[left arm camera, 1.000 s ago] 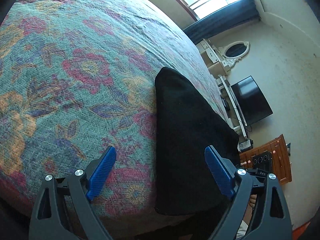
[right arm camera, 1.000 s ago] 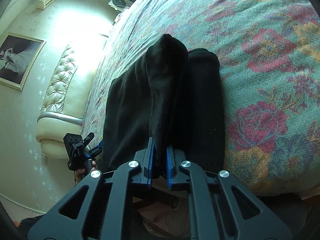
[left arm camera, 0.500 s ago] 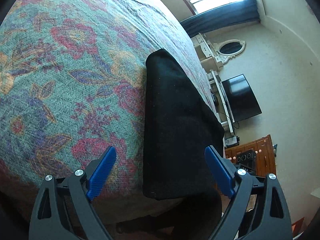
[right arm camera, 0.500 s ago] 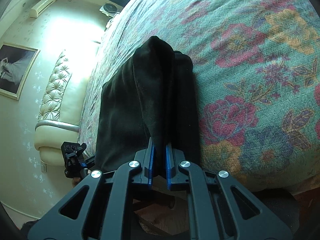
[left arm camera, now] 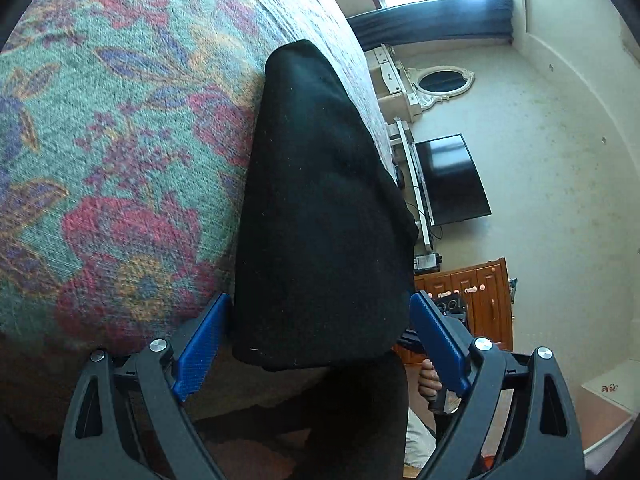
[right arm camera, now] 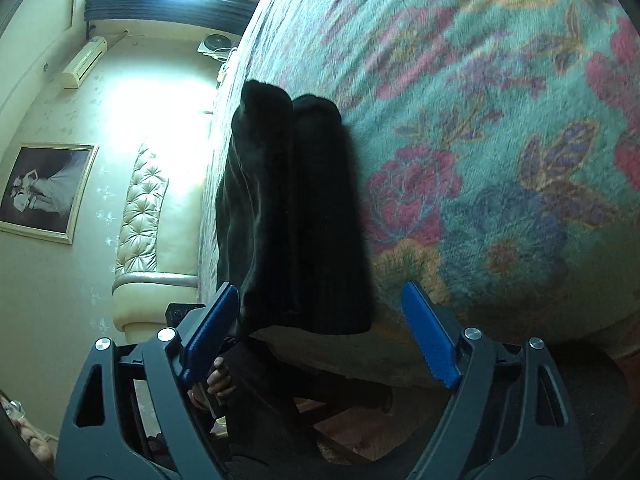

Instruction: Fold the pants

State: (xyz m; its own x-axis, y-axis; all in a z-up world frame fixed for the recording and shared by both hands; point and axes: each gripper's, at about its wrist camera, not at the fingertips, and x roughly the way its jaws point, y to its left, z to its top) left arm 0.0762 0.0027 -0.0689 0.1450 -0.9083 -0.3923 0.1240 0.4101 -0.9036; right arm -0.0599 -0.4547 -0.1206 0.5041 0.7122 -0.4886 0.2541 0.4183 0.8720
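Note:
The black pants [left arm camera: 320, 208] lie folded in a long bundle at the edge of the floral bedspread [left arm camera: 120, 140]. My left gripper [left arm camera: 320, 344] is open, its blue fingers either side of the bundle's near end, which hangs over the bed edge. In the right wrist view the pants [right arm camera: 296, 224] lie as two stacked folds on the bedspread [right arm camera: 500, 140]. My right gripper [right arm camera: 320, 340] is open and empty, its left finger close beside the pants' near end.
A TV [left arm camera: 448, 180], a white dresser with an oval mirror [left arm camera: 440, 82] and a wooden cabinet [left arm camera: 468, 284] stand beyond the bed. A tufted headboard [right arm camera: 148, 216], a framed picture [right arm camera: 44, 192] and a wall air conditioner [right arm camera: 84, 62] show in the right wrist view.
My right gripper has opened and let go of the pants fold, which now lies on the bundle. My left gripper has moved in so the pants' end sits between its fingers.

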